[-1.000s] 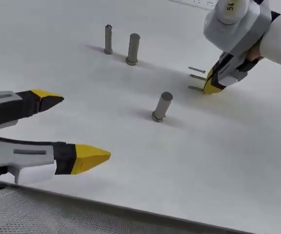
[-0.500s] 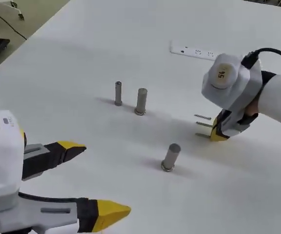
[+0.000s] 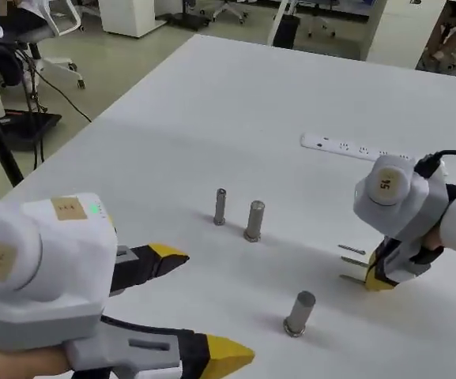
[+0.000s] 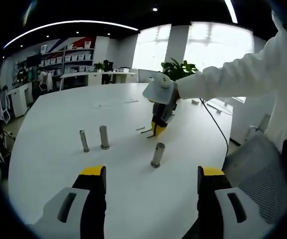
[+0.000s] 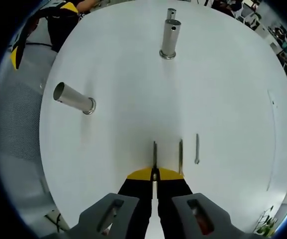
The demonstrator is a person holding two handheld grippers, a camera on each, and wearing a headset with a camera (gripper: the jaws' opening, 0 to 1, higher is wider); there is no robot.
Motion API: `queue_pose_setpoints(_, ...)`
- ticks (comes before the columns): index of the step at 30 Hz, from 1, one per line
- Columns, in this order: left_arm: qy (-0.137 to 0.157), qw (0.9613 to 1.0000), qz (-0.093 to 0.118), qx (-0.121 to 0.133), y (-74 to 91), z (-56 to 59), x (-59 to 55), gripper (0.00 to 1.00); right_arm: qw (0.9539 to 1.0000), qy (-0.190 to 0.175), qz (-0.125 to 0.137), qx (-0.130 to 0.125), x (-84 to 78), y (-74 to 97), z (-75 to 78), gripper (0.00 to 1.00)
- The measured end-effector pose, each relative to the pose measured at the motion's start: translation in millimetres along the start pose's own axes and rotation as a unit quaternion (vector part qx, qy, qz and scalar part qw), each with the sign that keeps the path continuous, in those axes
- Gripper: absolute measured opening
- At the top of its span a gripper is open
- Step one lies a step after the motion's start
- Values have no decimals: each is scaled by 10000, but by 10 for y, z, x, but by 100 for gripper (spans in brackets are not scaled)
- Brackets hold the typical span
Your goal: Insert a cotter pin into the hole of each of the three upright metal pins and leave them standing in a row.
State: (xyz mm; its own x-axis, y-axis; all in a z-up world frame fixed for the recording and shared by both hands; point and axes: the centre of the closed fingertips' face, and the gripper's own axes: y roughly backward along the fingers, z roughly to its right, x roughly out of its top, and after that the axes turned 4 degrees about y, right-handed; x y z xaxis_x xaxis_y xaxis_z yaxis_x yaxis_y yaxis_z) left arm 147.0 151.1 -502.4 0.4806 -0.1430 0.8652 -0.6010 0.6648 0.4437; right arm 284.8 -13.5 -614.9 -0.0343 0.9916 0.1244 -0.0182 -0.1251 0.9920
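Three upright metal pins stand on the white table: a thin pin [image 3: 220,207], a thicker pin [image 3: 254,221] beside it, and a nearer pin [image 3: 299,313] apart from them. Three cotter pins lie side by side at the right. My right gripper [image 3: 376,281] is shut on the nearest cotter pin [image 5: 154,155], its tips down at the table; the other two cotter pins [image 5: 181,149] [image 5: 197,148] lie loose beside it. My left gripper [image 3: 204,306] is open and holds nothing, low at the near left. In its own view the left gripper [image 4: 152,174] faces the nearer pin [image 4: 157,154].
A white power strip [image 3: 354,148] lies farther back on the table [image 3: 212,103], and a cable runs from the right gripper. The table's left edge drops to a floor with chairs and stands. A person's white sleeve [image 4: 233,74] reaches in from the right.
The head camera has tilted up and back, so the whole scene sits lower in view. The right gripper stays at the cotter pins and the left stays open; the pins have not moved.
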Motion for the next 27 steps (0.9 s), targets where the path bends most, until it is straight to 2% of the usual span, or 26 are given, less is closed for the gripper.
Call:
queue_pose_setpoints(6, 61, 9999, 128, -48, -52, 37, 51, 73, 9997, 142, 53, -189, -1, 137, 7, 0)
queue_pose_setpoints(13, 174, 9997, 96, -108, -101, 66, 30, 71, 9963, 237, 469, -682, 82, 416, 22, 0)
queue_pose_setpoints(18, 223, 9996, 112, -162, -124, 70, 94, 69, 9890, 292, 806, -1208, 162, 636, -37, 0)
queue_pose_setpoints(21, 233, 9994, 174, -207, -139, 61, 175, 66, 9846, 286, 1007, -1399, 200, 720, -96, 0)
queue_pose_setpoints(23, 257, 9991, 240, -218, -146, 50, 240, 63, 9803, 163, 1267, -1503, 250, 779, -148, 0)
queue_pose_setpoints(27, 333, 9982, 429, -239, -160, 33, 374, 60, 9744, 183, 1379, -1767, 243, 882, -204, 0)
